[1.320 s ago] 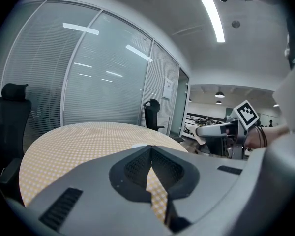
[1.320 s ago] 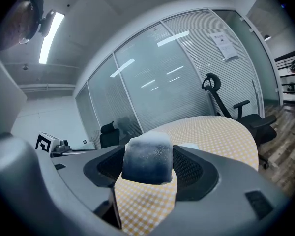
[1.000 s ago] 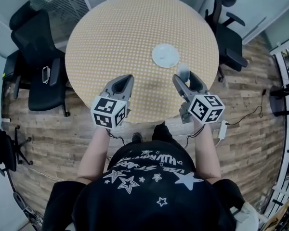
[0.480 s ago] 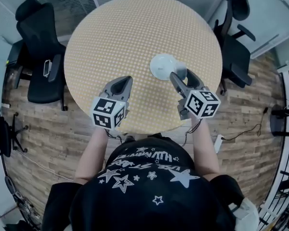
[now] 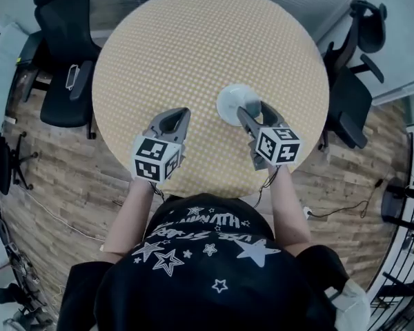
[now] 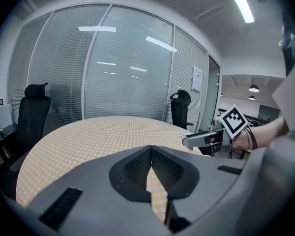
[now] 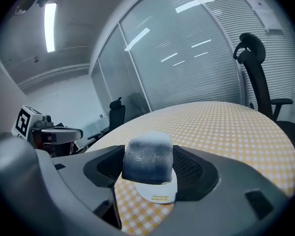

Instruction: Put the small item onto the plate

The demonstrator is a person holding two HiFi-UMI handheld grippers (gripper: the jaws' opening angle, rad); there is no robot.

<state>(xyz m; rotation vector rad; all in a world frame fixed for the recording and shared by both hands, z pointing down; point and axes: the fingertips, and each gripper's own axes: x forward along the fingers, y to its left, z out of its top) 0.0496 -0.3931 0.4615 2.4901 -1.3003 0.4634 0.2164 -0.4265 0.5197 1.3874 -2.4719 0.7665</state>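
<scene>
From above, the small block [image 7: 148, 156] is barely visible inside the right claw [image 5: 251, 113], which clamps it over the partly covered plate [image 5: 228, 101] on the table [image 5: 193, 47]. The left claw [image 6: 150, 150] is closed on nothing.

A small, dark, frosted-grey block [image 7: 148, 159] sits gripped in the jaws of the right gripper [image 5: 254, 108], over the round white plate [image 7: 158, 195].

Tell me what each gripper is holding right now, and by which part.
The right gripper clamps the small item, a bluish block, by its two opposite sides. The left gripper is shut on nothing.
</scene>
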